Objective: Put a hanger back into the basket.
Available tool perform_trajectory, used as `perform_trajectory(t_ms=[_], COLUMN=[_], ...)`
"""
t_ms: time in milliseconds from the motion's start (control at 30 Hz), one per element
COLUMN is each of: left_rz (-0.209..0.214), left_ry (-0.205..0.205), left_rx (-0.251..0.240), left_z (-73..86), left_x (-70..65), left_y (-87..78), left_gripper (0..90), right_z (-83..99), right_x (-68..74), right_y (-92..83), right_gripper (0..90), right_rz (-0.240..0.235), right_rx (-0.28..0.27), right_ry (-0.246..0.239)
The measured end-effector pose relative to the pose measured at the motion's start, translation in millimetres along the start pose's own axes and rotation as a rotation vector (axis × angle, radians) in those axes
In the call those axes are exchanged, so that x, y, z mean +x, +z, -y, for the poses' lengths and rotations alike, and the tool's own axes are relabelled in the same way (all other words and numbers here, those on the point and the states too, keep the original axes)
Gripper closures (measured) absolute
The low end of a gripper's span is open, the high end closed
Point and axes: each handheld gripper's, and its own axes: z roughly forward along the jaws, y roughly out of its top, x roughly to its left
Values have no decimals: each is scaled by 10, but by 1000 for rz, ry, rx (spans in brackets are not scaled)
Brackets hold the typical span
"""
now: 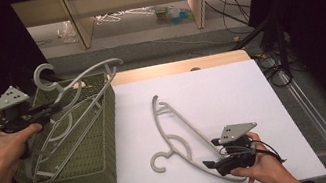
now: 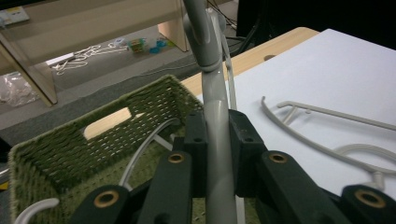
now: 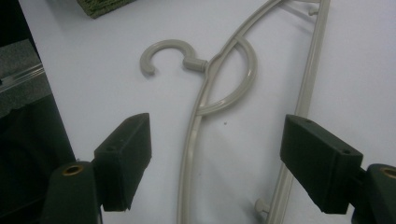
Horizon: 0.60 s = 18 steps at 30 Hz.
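The left gripper held one light, stiff hanger above the basket, while the right gripper, fingers wide, straddled the thin, slippery hanger on the desk near its front edge.

The high view looks forward and down over the white table from its near edge. The left gripper view sits close above the green basket, facing far-right across the table. The right gripper view looks closely down on the flat hanger, which all three share.
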Motion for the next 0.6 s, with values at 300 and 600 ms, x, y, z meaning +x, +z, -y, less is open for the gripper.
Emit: perform_trajectory(t_ms=[300, 600], left_rz=[-44, -79], left_ry=[-7, -7], left_rx=[8, 26], left_z=[134, 297], left_x=[220, 394], left_y=[-1, 34], left_gripper=[792, 792], right_z=[7, 16], right_x=[-2, -11], right_y=[14, 21], right_gripper=[261, 261], right_rz=[-6, -9], right_rx=[14, 19], right_ry=[8, 5])
